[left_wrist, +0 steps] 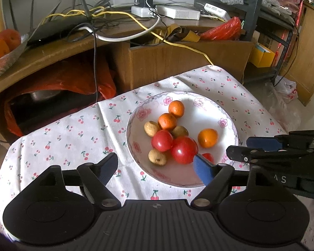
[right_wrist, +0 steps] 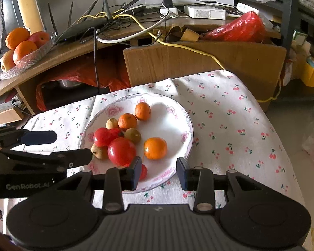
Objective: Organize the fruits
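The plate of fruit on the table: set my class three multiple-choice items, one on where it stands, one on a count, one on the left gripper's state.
1. The plate stands on: A bare wood; B a cherry-print cloth; C a metal tray.
2. Small oranges on the plate: A one; B five; C three.
3. The left gripper is: A open and empty; B shut on an orange; C shut on a cable.
Key: 1 B, the cloth lies under the plate; 2 C, three show in both views; 3 A, its jaws stand wide apart, gripping nothing.
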A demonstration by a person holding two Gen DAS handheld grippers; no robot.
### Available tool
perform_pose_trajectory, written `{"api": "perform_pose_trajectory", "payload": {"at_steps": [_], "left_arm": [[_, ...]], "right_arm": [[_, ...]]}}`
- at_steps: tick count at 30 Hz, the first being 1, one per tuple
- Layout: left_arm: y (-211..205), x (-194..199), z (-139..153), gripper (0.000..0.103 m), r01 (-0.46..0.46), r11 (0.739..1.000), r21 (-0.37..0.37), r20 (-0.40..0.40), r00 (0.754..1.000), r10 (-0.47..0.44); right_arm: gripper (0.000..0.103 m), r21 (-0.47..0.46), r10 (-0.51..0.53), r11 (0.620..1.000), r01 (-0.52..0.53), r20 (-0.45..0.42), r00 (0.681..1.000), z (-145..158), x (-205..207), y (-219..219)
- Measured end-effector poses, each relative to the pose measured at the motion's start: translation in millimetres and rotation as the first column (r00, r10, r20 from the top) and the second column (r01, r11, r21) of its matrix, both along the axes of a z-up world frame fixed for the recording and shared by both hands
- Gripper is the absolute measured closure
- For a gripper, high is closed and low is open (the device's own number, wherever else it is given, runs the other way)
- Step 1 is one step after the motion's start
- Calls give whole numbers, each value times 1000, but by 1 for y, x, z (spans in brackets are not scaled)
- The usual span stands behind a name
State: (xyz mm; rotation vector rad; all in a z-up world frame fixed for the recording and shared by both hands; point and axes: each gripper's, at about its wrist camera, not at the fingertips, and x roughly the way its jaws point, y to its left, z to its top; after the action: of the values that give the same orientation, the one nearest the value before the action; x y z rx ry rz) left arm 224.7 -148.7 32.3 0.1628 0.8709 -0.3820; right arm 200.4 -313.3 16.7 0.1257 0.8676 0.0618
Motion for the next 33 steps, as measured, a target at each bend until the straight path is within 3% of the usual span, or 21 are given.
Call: {"api": "perform_pose_trajectory", "payload": {"at_steps": [24, 33], "left_arm": [[20, -47, -9, 0, -89, 996, 29, 1, 996, 89], [26, -75, -15, 0, -109, 993, 50, -13, 994, 109]], "right_arm": [[70, 39, -21, 999, 21, -7, 1000, 2, -52, 11], [70, 62, -20, 998, 21, -19, 1000, 4, -80, 16]]}}
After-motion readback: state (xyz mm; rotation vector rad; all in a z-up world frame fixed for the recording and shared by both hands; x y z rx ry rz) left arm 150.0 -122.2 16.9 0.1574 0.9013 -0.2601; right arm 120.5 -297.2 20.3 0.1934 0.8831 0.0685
